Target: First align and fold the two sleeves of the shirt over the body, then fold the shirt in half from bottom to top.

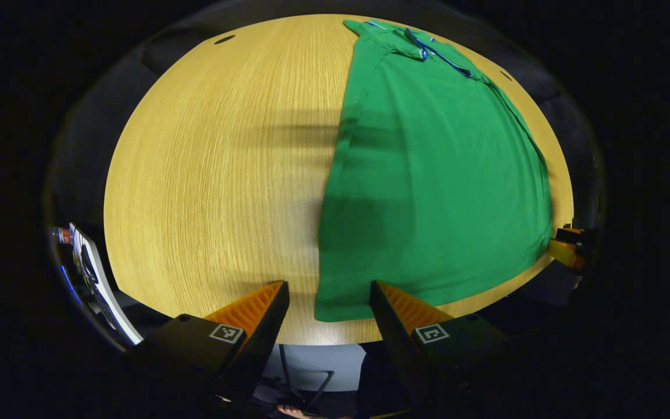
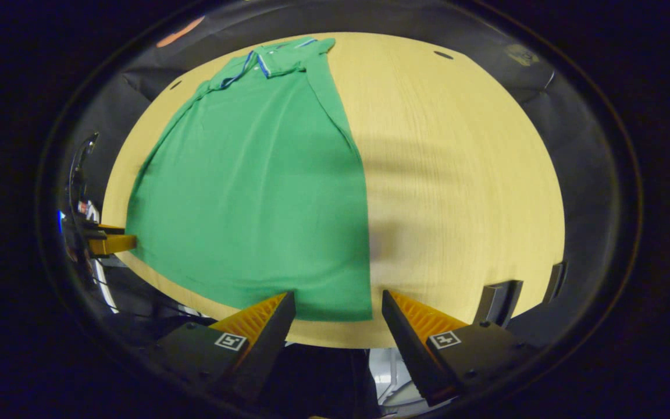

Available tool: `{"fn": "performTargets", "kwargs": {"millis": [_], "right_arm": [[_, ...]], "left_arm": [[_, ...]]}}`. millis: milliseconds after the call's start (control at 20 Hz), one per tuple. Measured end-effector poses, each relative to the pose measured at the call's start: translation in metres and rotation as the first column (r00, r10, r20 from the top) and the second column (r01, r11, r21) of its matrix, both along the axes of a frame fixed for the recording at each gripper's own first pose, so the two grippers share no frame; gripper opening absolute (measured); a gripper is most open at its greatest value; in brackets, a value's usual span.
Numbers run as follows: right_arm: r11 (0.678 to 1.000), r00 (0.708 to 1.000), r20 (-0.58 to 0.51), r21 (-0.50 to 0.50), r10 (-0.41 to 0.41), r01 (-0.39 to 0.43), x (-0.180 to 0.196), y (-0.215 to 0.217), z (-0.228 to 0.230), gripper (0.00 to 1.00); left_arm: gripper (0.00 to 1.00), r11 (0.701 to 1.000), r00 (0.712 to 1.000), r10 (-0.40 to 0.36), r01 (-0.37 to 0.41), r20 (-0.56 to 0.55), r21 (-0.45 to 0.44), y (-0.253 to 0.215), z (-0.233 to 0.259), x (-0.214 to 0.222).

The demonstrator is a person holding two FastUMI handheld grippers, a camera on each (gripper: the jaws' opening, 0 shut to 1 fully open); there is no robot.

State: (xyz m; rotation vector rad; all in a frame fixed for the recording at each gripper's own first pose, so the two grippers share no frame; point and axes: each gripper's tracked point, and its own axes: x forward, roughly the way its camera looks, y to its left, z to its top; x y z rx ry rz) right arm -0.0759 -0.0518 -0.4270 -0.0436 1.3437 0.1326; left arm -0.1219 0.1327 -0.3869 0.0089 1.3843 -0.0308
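A green polo shirt [image 1: 439,186] lies flat on the wooden table [image 1: 213,174], collar at the far end, hem toward me, with both sleeves folded in over the body. My left gripper [image 1: 329,302] stands open just before the hem's left corner, nothing between its fingers. In the right gripper view the same shirt [image 2: 253,192] spreads to the left, and my right gripper [image 2: 338,311] is open in front of the hem's right corner. The other gripper [image 2: 111,241] shows small at the shirt's far left edge; likewise the right gripper [image 1: 567,247] appears at the right in the left gripper view.
The table's near edge [image 2: 335,340] runs just under both grippers. A white stand with cables [image 1: 93,279] sits off the table's left side. A dark chair back [image 2: 501,302] stands beyond the table edge at the right. Bare wood [image 2: 463,174] lies beside the shirt.
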Motion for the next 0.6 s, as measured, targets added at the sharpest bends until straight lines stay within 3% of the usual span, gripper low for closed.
{"fn": "performTargets", "kwargs": {"millis": [100, 150, 250, 300, 350, 400, 500, 550, 600], "right_arm": [[1.0, 1.0, 0.0, -0.029, 0.009, -0.009, 0.004, -0.001, -0.001, 0.98], [0.999, 1.0, -0.005, -0.035, 0.018, -0.018, 0.005, -0.001, -0.002, 0.82], [0.999, 1.0, -0.02, -0.046, 0.02, -0.021, 0.006, 0.001, -0.001, 0.83], [0.999, 1.0, -0.013, -0.041, -0.001, 0.001, 0.009, 0.001, 0.0, 0.83], [0.999, 1.0, -0.02, -0.04, -0.022, 0.021, 0.01, 0.003, -0.001, 0.69], [0.999, 0.999, -0.028, -0.044, -0.027, 0.025, 0.01, 0.004, -0.001, 0.54], [0.999, 0.999, -0.05, -0.044, -0.017, 0.014, 0.011, 0.006, 0.001, 0.52], [0.999, 0.998, -0.06, -0.042, -0.032, 0.029, 0.01, 0.007, 0.0, 0.46], [0.998, 0.997, -0.07, -0.044, -0.039, 0.036, 0.01, 0.008, 0.0, 0.34]], "left_arm": [[0.92, 1.0, 0.999, -0.002, 0.002, -0.041, -0.001, 0.001, 0.001, 0.001], [0.92, 1.0, 0.999, 0.006, -0.006, -0.05, -0.001, 0.0, 0.0, 0.001], [0.92, 1.0, 0.999, -0.001, 0.001, -0.048, 0.003, 0.0, 0.001, 0.002], [0.99, 1.0, 0.999, -0.001, 0.001, -0.048, 0.004, 0.0, 0.0, 0.002], [0.92, 1.0, 0.999, 0.003, -0.003, -0.048, 0.004, -0.002, -0.001, 0.001], [0.92, 1.0, 0.999, 0.003, -0.003, -0.047, 0.006, -0.002, -0.001, 0.002], [0.93, 1.0, 0.998, -0.013, 0.014, -0.054, 0.01, -0.003, -0.001, 0.001], [0.93, 1.0, 0.999, -0.01, 0.011, -0.052, 0.008, -0.003, 0.0, 0.002], [0.92, 1.0, 0.998, -0.008, 0.009, -0.055, 0.004, -0.005, -0.001, 0.0]]}}
